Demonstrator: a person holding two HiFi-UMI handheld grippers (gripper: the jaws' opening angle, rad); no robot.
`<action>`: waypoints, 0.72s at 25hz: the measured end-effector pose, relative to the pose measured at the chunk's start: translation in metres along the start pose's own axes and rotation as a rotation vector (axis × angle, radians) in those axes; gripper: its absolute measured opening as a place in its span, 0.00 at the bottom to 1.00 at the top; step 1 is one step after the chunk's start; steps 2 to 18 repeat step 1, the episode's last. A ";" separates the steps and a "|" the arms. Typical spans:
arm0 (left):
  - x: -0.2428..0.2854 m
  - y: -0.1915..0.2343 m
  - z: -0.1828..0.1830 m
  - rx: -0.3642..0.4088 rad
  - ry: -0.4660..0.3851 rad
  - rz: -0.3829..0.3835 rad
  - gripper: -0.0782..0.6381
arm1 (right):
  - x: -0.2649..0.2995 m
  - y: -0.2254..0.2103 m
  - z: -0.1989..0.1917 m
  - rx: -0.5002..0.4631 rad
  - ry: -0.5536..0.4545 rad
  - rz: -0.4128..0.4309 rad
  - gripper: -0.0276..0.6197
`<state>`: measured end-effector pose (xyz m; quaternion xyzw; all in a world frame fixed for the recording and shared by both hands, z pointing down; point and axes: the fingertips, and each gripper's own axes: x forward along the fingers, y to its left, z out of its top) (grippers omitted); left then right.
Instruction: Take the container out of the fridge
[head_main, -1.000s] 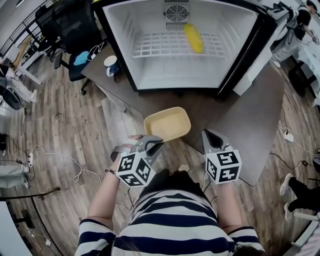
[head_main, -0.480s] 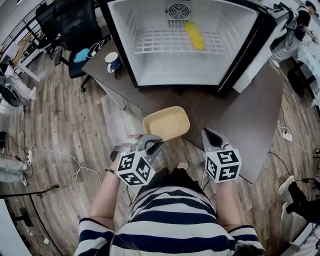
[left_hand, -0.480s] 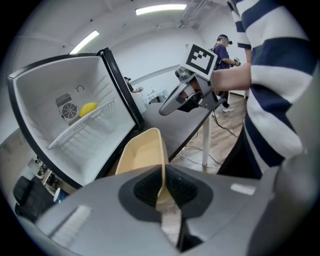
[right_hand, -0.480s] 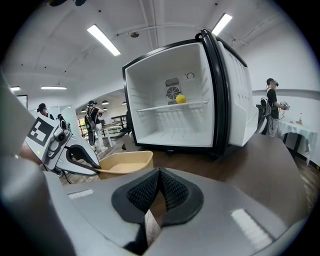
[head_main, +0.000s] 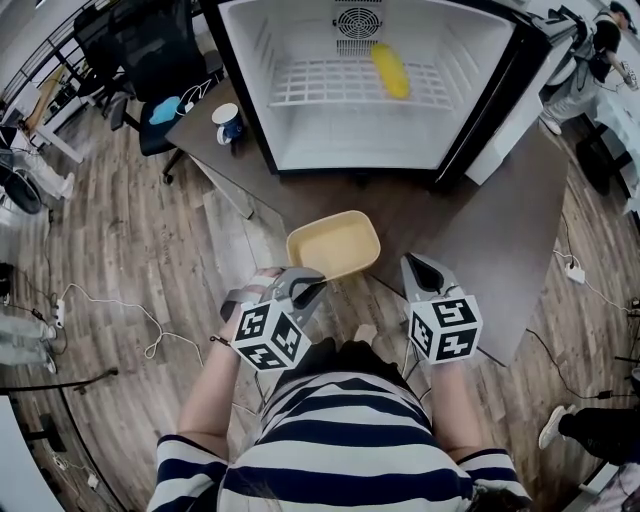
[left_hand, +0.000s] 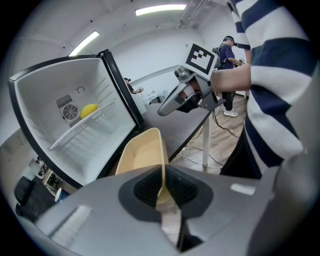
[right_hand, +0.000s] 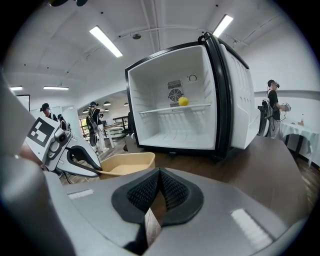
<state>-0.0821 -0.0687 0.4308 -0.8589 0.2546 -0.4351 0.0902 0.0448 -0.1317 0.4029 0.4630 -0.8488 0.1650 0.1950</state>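
Your left gripper (head_main: 305, 290) is clamped on the near rim of the container (head_main: 335, 245), the thin yellow wall pinched between its jaws. The container is already out of the fridge (head_main: 250, 90) and seems to sit on the dark table (head_main: 480, 240) near its front edge, well apart from the open fridge. Your right gripper (head_main: 418, 270) hangs just beside it with its jaws together on nothing. A yellow thing (head_main: 388, 73) lies on the fridge shelf. By my reading you are at the set-down; next, check that the container rests flat, then open the left jaws and draw back without tipping it.
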 end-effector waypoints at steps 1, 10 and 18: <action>0.000 0.000 0.000 -0.001 0.001 0.001 0.11 | 0.001 0.000 0.000 -0.001 0.000 0.002 0.03; 0.000 0.000 0.000 -0.001 0.001 0.001 0.11 | 0.001 0.000 0.000 -0.001 0.000 0.002 0.03; 0.000 0.000 0.000 -0.001 0.001 0.001 0.11 | 0.001 0.000 0.000 -0.001 0.000 0.002 0.03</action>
